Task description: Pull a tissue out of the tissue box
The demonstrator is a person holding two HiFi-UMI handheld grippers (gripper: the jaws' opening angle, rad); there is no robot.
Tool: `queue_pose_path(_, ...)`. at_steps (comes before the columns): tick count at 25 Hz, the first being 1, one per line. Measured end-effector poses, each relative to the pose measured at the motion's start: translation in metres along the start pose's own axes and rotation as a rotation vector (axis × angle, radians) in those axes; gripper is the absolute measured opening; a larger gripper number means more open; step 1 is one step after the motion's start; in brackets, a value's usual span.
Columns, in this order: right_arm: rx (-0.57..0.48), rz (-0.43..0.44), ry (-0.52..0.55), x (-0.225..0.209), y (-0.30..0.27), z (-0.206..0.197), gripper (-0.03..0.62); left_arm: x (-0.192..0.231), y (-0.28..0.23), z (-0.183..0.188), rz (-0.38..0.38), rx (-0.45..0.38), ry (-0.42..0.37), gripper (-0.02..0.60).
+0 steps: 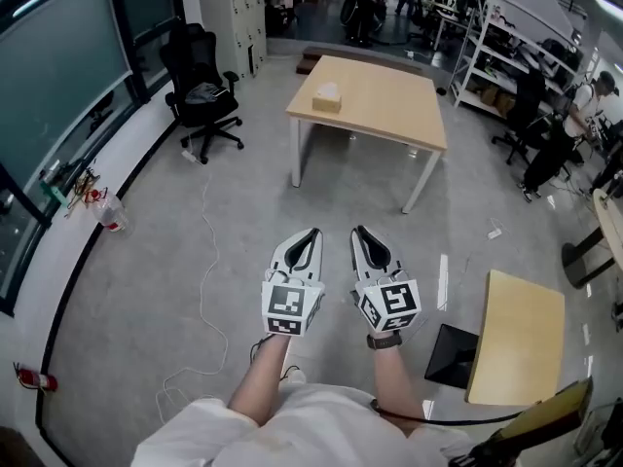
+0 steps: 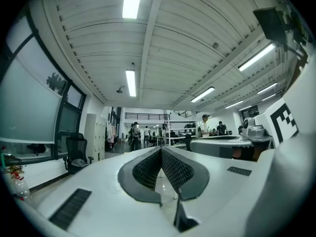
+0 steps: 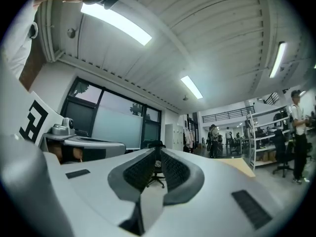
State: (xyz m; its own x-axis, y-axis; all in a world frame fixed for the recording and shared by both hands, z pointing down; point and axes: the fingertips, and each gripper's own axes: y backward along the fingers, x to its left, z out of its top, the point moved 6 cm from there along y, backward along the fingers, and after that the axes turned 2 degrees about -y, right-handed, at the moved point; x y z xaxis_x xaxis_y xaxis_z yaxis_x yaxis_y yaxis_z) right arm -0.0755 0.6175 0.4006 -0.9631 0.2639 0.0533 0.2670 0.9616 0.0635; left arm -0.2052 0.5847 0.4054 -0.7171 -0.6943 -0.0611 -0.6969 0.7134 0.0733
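Observation:
The tissue box point(image 1: 327, 96) is a pale box with a tissue sticking up, standing at the left end of a light wooden table point(image 1: 389, 105) across the room. I hold both grippers level in front of me, over the grey floor and well short of that table. The left gripper point(image 1: 313, 233) point(image 2: 161, 150) has its ribbed pads together with nothing between them. Beside it, the right gripper point(image 1: 358, 230) point(image 3: 158, 150) is also shut and empty. The tissue box does not show in either gripper view.
A black office chair point(image 1: 201, 90) stands left of the table by the windows. A smaller wooden table point(image 1: 521, 334) and a black panel point(image 1: 450, 354) are at my right. A white cable point(image 1: 206, 290) runs over the floor at left. Shelving point(image 1: 496, 61) and people fill the back.

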Motion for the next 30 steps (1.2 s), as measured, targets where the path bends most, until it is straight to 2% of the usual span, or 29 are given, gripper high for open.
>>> queue_pose_path(8, 0.034, 0.112, 0.000, 0.063, -0.054, -0.019, 0.018, 0.073, 0.024, -0.027, 0.093, 0.023, 0.073, 0.000)
queue_pose_path(12, 0.062, 0.151, 0.014, 0.069, -0.077, -0.025, 0.018, 0.087, 0.017, -0.034, 0.108, 0.041, 0.089, 0.000)
queue_pose_path(15, 0.070, 0.192, 0.039, 0.063, -0.103, -0.028, 0.018, 0.095, 0.007, -0.032, 0.094, -0.013, 0.092, 0.000)
queue_pose_path(18, 0.057, 0.225, 0.049, 0.051, -0.136, -0.032, 0.018, 0.112, -0.014, -0.027, 0.100, -0.093, 0.100, 0.000)
queue_pose_path(21, 0.022, 0.256, 0.056, 0.024, -0.171, -0.025, 0.018, 0.127, -0.057, -0.019, 0.136, -0.084, 0.052, 0.000)
queue_pose_path(23, -0.002, 0.242, 0.172, 0.001, -0.193, -0.011, 0.018, 0.131, -0.089, -0.007, 0.162, -0.101, 0.022, 0.000)
queue_pose_path(25, -0.024, 0.185, 0.352, -0.024, -0.211, 0.004, 0.003, 0.130, -0.117, 0.008, 0.179, -0.156, -0.003, 0.000)
queue_pose_path(26, -0.033, 0.158, 0.401, -0.037, -0.218, 0.009, 0.003, 0.130, -0.130, 0.014, 0.187, -0.183, -0.015, 0.000)
queue_pose_path(27, -0.043, 0.145, 0.405, -0.049, -0.224, 0.014, 0.003, 0.131, -0.141, 0.018, 0.201, -0.197, -0.027, 0.000)
queue_pose_path(30, -0.048, 0.179, 0.309, -0.080, -0.239, 0.015, 0.002, 0.138, -0.170, 0.017, 0.245, -0.173, -0.039, 0.000)
